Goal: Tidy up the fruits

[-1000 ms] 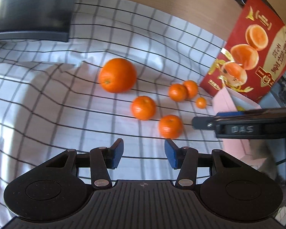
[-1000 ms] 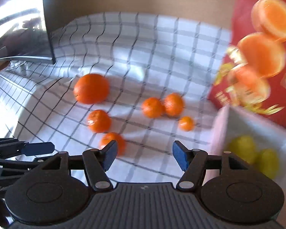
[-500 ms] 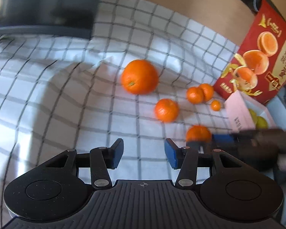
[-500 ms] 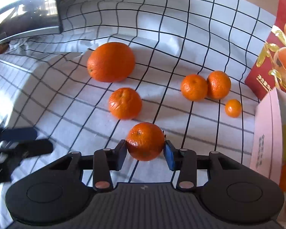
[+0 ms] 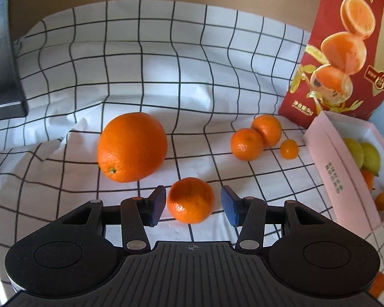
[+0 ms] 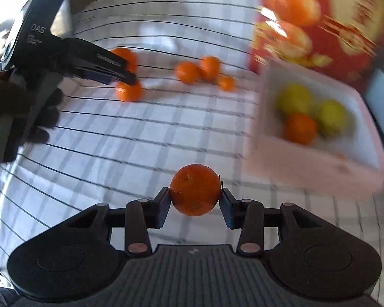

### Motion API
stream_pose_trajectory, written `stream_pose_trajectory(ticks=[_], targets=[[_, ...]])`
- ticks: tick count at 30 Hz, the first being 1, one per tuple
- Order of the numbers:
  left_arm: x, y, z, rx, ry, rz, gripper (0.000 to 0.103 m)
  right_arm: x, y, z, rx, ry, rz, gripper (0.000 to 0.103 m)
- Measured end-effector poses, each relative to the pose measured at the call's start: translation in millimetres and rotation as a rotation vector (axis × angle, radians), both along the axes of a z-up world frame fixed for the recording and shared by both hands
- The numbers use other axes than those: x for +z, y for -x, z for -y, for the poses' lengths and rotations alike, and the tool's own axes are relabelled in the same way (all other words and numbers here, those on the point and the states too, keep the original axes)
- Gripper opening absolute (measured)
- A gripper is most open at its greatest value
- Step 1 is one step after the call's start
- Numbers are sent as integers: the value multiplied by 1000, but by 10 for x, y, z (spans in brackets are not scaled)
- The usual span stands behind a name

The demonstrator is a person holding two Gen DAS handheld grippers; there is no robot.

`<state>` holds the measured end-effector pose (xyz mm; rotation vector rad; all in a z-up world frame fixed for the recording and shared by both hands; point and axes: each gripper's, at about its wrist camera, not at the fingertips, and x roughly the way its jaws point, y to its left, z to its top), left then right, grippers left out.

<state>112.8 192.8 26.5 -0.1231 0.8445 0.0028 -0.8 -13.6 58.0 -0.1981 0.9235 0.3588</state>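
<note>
Gripping one mandarin point(image 6: 195, 189) in my right claw point(image 6: 195, 199), I carry it toward the pink box point(image 6: 317, 158). My left claw point(image 5: 192, 206) sits half-open around another mandarin point(image 5: 190, 200) on the checked cloth point(image 5: 146, 81); centre it before closing.

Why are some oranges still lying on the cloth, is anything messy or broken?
Nothing looks broken or spilled. The white checked cloth is wrinkled, and one big orange plus four smaller orange mandarins lie loose outside the pink fruit box, just waiting to be sorted.
</note>
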Motion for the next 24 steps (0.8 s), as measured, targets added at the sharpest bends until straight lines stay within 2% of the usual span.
stream_pose_trajectory(ticks=[6, 11, 17, 21, 23, 24], targets=[[-62, -55, 75, 9, -57, -3, 48, -93, 158, 423, -134, -41, -12, 41], [-45, -26, 115, 7, -75, -7, 47, -144, 212, 581, -170, -50, -17, 41], [-25, 261, 154, -12, -47, -14, 45, -167, 219, 549, -144, -42, -16, 42], [12, 552, 195, -36, 11, -26, 44, -207, 178, 477, -117, -42, -20, 42], [44, 715, 267, -48, 14, -21, 37, -231, 163, 423, -101, -43, -23, 42], [75, 799, 310, -53, 2, -8, 25, -243, 157, 399, -93, -44, -21, 42]])
